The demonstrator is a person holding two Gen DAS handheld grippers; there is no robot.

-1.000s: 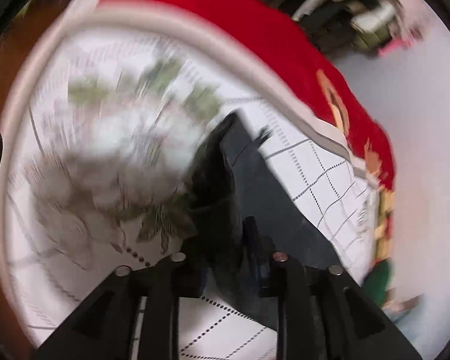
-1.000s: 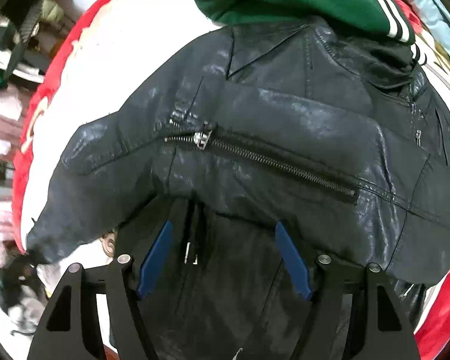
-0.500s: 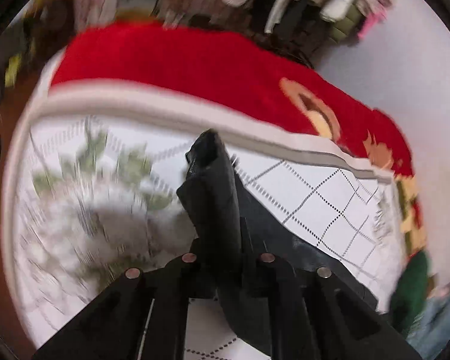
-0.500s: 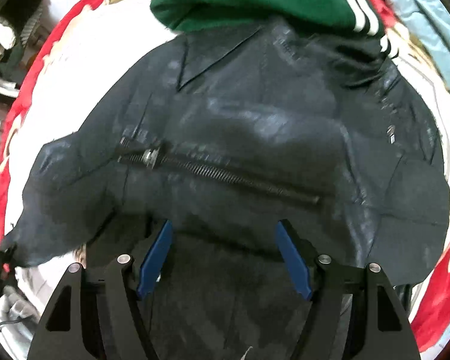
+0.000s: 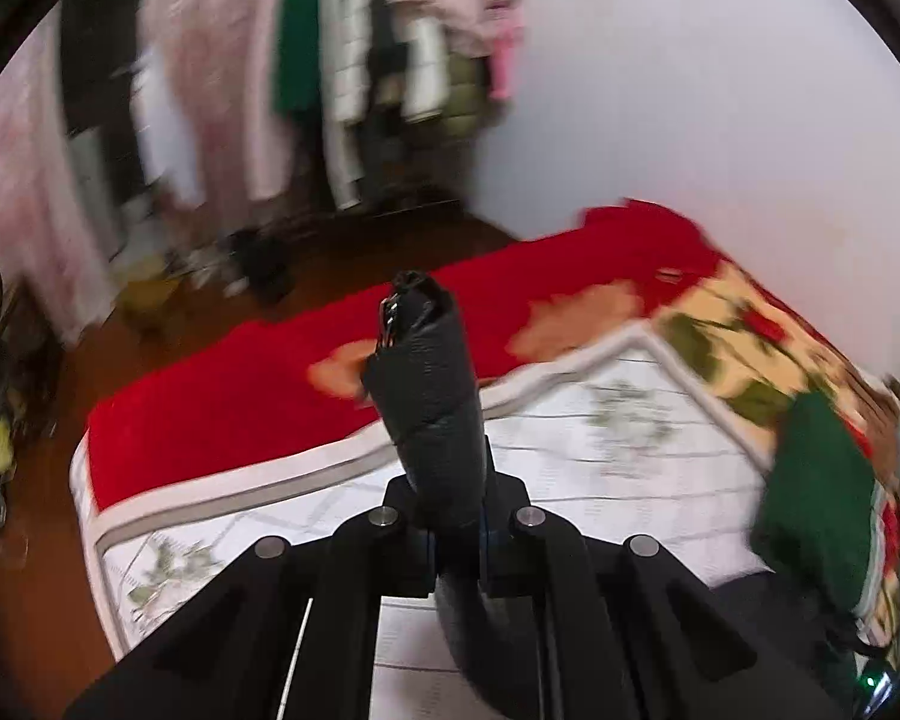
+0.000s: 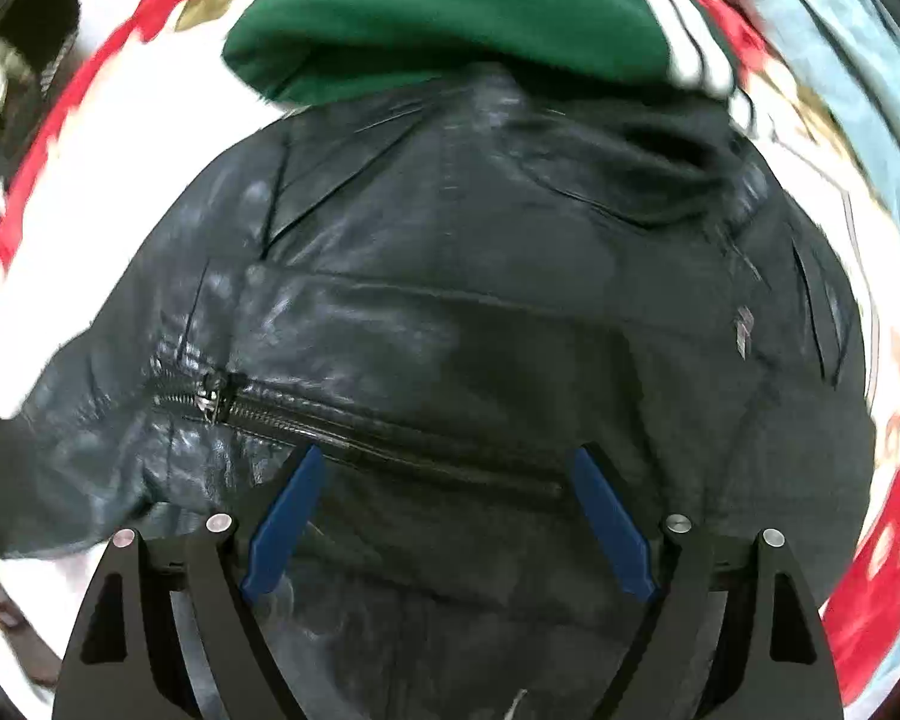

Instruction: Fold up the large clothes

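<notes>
A black leather jacket point(image 6: 480, 312) with a zip across it lies spread on the bed and fills the right wrist view. My right gripper point(image 6: 447, 462) is open, its blue fingers point(image 6: 282, 522) wide apart just above the jacket near the zip. My left gripper point(image 5: 456, 516) is shut on the jacket's sleeve point(image 5: 432, 384), a rolled black end that sticks up between the jaws, lifted above the bed point(image 5: 600, 456). The rest of the jacket is out of the left wrist view.
A folded green garment point(image 6: 450, 6) with white stripes lies beyond the jacket's collar; it shows at the right in the left wrist view point(image 5: 816, 480). The bed has a white quilt and red blanket point(image 5: 258, 396). Clothes hang on a rack point(image 5: 360, 60) beyond the bed. Brown floor lies at left.
My left gripper has risen and tilted up with the sleeve, so the room and rack now show. The right gripper has shifted slightly over the jacket, still open.
</notes>
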